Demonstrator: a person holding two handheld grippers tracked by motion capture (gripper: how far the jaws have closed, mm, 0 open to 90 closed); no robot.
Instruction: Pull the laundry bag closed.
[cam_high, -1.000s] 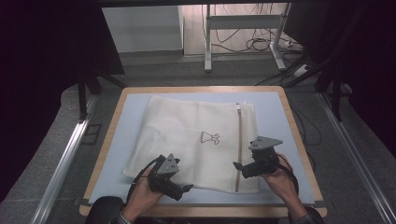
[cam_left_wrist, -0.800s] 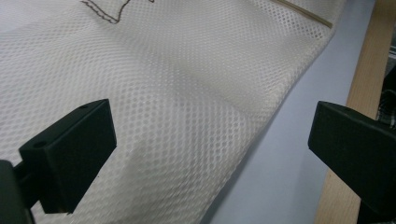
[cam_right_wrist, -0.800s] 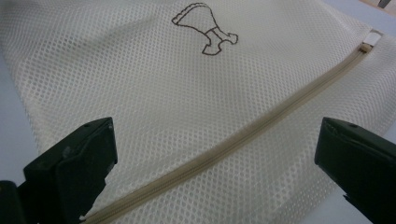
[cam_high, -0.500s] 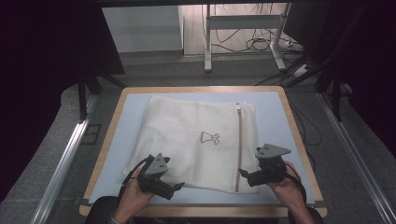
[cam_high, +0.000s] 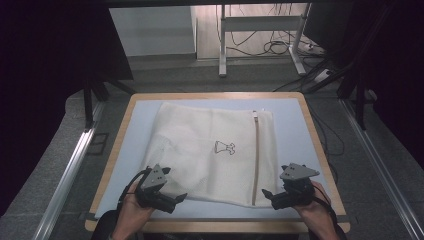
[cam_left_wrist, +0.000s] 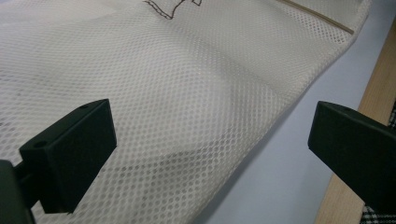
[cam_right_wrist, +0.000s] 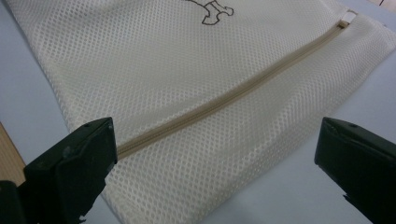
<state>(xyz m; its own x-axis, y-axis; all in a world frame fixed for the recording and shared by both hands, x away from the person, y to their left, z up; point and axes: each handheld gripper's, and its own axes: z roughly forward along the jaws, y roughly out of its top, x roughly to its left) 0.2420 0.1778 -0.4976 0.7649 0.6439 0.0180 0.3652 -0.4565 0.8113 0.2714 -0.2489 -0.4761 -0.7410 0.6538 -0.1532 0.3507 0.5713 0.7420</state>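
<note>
Since a second ago both hands have drawn back toward the person, off the bag's near portion to its near edge: the left gripper (cam_high: 176, 199) now sits at the near-left corner, about 7 o'clock on the worktop (cam_high: 120, 165), and the right gripper (cam_high: 270, 196) at the near end of the zip, about 5 o'clock. The mesh laundry bag (cam_high: 210, 155) lies flat across the middle of the worktop, its zip (cam_high: 256, 160) running from 12 toward 6 o'clock along the right side, with a small printed figure (cam_high: 225, 148) near the centre. Both grippers stand wide open and hold nothing; in the left gripper view the jaws straddle the bag's edge (cam_left_wrist: 261, 140), and in the right gripper view they frame the zip's near end (cam_right_wrist: 140, 142). The step in hand looks like taking hold of the near edge, probably to fold or lift it. To do it well, each gripper should come down low so one jaw slides under the hem, bite both layers of mesh, and close at matching points left and right. Lifting together keeps the edge straight; a shallow bite on such slippery mesh would likely slip.
</note>
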